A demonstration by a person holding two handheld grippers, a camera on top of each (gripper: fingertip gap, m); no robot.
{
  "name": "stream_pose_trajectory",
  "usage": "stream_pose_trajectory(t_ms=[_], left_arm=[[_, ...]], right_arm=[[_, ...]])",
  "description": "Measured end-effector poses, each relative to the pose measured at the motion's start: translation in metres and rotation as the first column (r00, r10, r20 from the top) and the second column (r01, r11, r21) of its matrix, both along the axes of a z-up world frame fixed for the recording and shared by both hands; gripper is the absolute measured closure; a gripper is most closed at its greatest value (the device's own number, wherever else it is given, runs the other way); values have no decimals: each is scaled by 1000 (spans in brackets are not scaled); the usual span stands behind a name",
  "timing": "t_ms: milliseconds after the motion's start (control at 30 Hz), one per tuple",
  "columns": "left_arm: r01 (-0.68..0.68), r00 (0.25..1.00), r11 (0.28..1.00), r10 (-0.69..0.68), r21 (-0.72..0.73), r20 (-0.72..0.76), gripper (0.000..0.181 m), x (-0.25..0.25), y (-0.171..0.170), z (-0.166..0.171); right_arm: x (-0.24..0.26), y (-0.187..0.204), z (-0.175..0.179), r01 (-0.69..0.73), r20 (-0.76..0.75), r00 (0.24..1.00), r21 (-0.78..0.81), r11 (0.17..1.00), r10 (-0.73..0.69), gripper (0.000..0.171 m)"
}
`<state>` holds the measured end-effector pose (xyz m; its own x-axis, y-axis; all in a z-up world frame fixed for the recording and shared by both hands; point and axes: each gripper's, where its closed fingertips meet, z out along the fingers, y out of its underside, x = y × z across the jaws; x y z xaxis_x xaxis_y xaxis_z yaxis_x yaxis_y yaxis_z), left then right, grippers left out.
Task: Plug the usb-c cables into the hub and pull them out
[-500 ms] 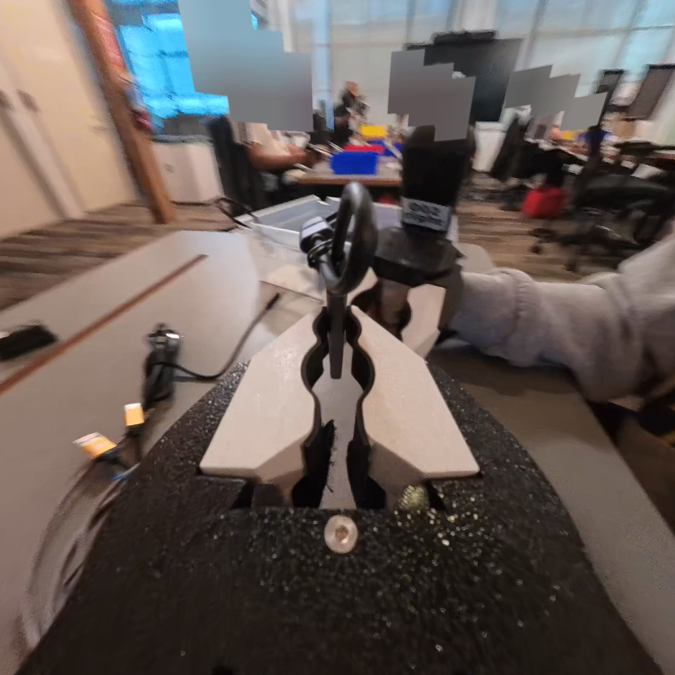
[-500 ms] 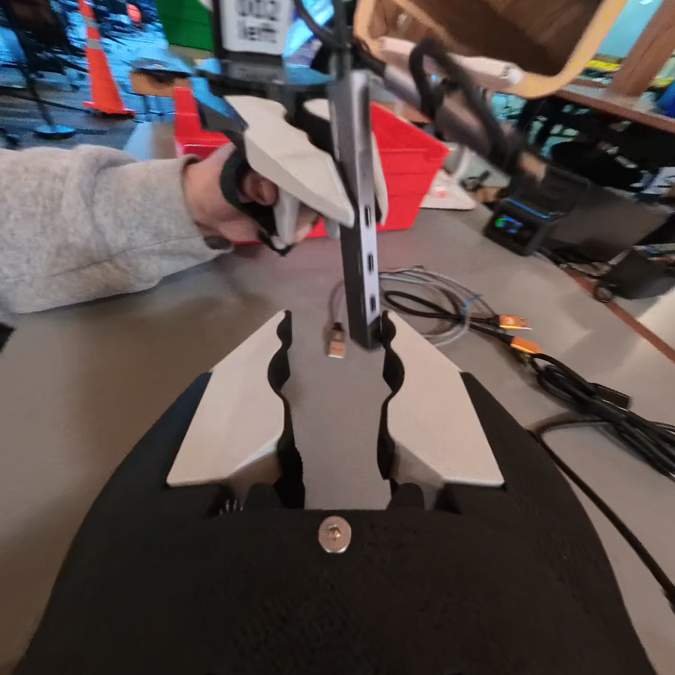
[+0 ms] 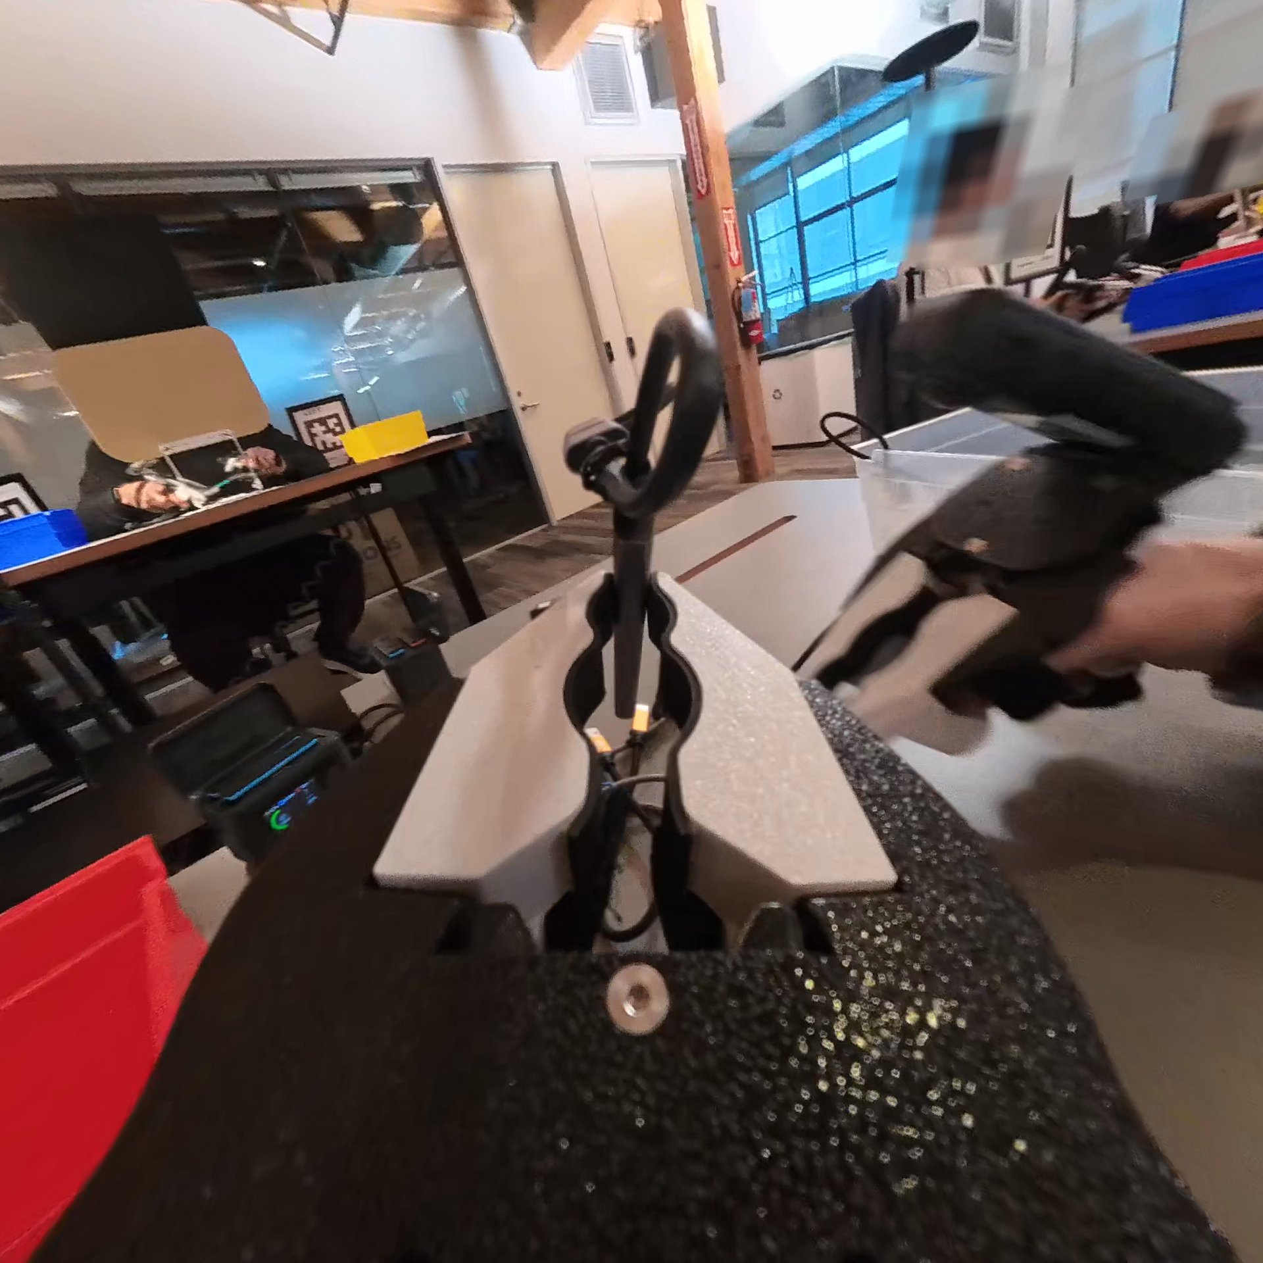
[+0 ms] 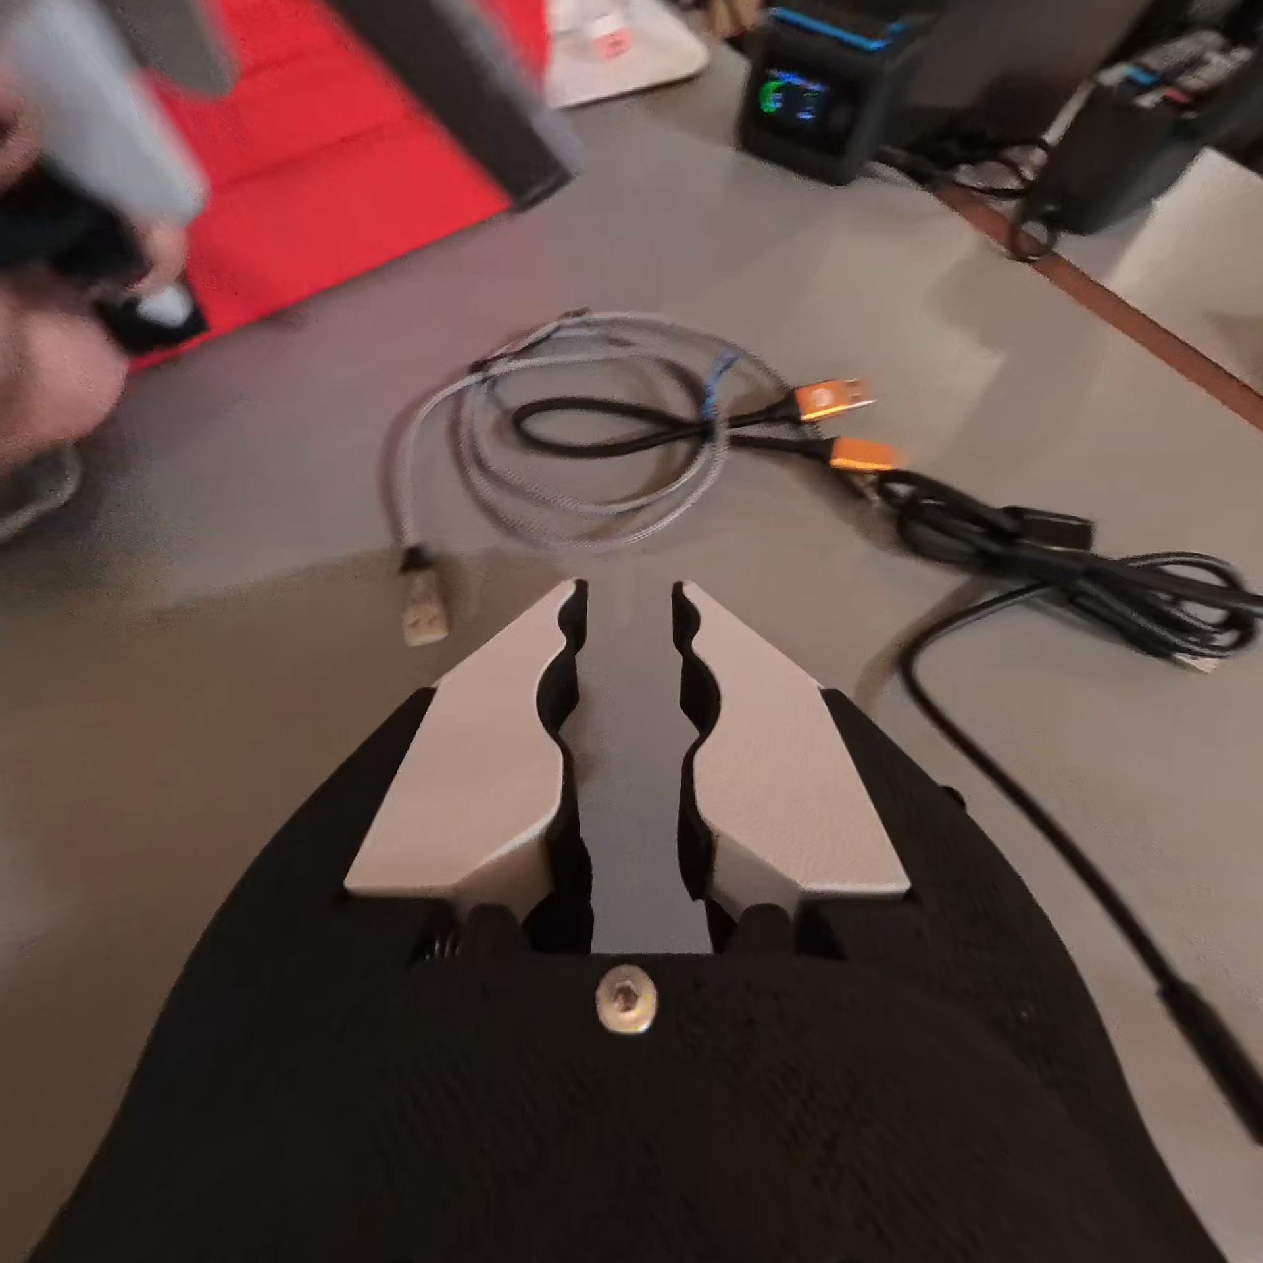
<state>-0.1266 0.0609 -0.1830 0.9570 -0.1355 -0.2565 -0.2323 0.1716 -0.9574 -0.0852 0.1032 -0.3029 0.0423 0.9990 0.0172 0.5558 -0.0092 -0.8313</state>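
Left wrist view: my left gripper (image 3: 629, 601) has its fingers (image 3: 519, 738) clenched on the hub (image 3: 629, 635) — a slim dark bar standing on end between the fingertips, its lower end reaching partway down the gap. From the hub's top its own short lead (image 3: 673, 410) curls into a loop, and a plug hangs beside that loop. Below, seen through the gap, two orange-tipped plugs lie on the tabletop (image 3: 1128, 957). A red bin (image 3: 75, 1011) sits low at the left edge; at right, blurred, is the right gripper in my hand.

Right wrist view: my right gripper (image 4: 629, 594) is released and holds nothing — its fingers (image 4: 478, 772) stand moderately apart with bare grey tabletop (image 4: 205, 717) showing between them. Just ahead of the tips lies a coiled grey braided cable (image 4: 547, 451), its silver plug (image 4: 425, 608) resting near the left fingertip, apart from it. A black cable with orange connectors (image 4: 830, 400) crosses the coil; farther right lies a bundle of black cable (image 4: 1093, 581), one strand running back along the right side of the gripper. The tabletop to the left of the fingers is open. The red bin (image 4: 342, 184) borders the far left, a small device with a lit screen (image 4: 806, 102) the far right. The blurred left gripper fills the upper left corner.
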Motion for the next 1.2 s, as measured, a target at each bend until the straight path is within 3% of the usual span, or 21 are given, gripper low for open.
stream_pose_trajectory(t_ms=[67, 133, 200, 267, 367, 467, 633, 667, 800, 967, 1067, 1200], left_arm=[[4, 1000, 1000, -4, 0, -17, 174, 2, 1, -1], [-20, 1000, 1000, 20, -4, -10, 174, -4, 2, -1], [-34, 999, 999, 34, -6, 6, 174, -8, 2, -1], [-23, 1000, 1000, 23, -6, 3, 173, -8, 2, -1], [-8, 1000, 1000, 8, -2, -15, 174, -4, 1, -1], [-12, 1000, 1000, 12, 4, -7, 174, -6, -1, 0], [-5, 1000, 1000, 5, 7, -7, 174, -5, -1, 1], [-3, 1000, 1000, 3, 5, -10, 174, -5, -2, 0], [80, 997, 997, -80, 2, 11, 174, 6, -5, 1], [280, 949, 960, -273, -20, 157, 174, 27, -7, 2], [455, 862, 889, -422, -61, 279, 174, 47, -9, -3], [652, 736, 753, -602, -86, 310, 174, 82, -22, -8]], right_arm=[[-9, 31, 3, 135, 47, 990, -47, 990, -133, 149], [-17, 51, -4, 272, 141, 959, -198, 942, -247, 150], [-35, 47, -8, 300, 195, 952, -432, 850, -237, 149], [-50, 50, -12, 346, 228, 938, -543, 765, -262, 144], [-58, 66, -24, 466, 281, 885, -534, 706, -371, 144], [-67, 66, -23, 484, 257, 869, -622, 615, -424, 139], [-77, 72, -26, 504, 224, 852, -597, 625, -473, 148], [-77, 71, -29, 498, 224, 860, -566, 657, -459, 158], [-70, 65, -9, 422, 118, 902, -444, 790, -415, 165], [-15, 46, 52, 314, -38, 949, 16, 949, -313, 166], [23, 21, 79, 221, -45, 975, 305, 926, -218, 166], [72, -9, 92, 58, 93, 983, 651, 757, -156, 166]])
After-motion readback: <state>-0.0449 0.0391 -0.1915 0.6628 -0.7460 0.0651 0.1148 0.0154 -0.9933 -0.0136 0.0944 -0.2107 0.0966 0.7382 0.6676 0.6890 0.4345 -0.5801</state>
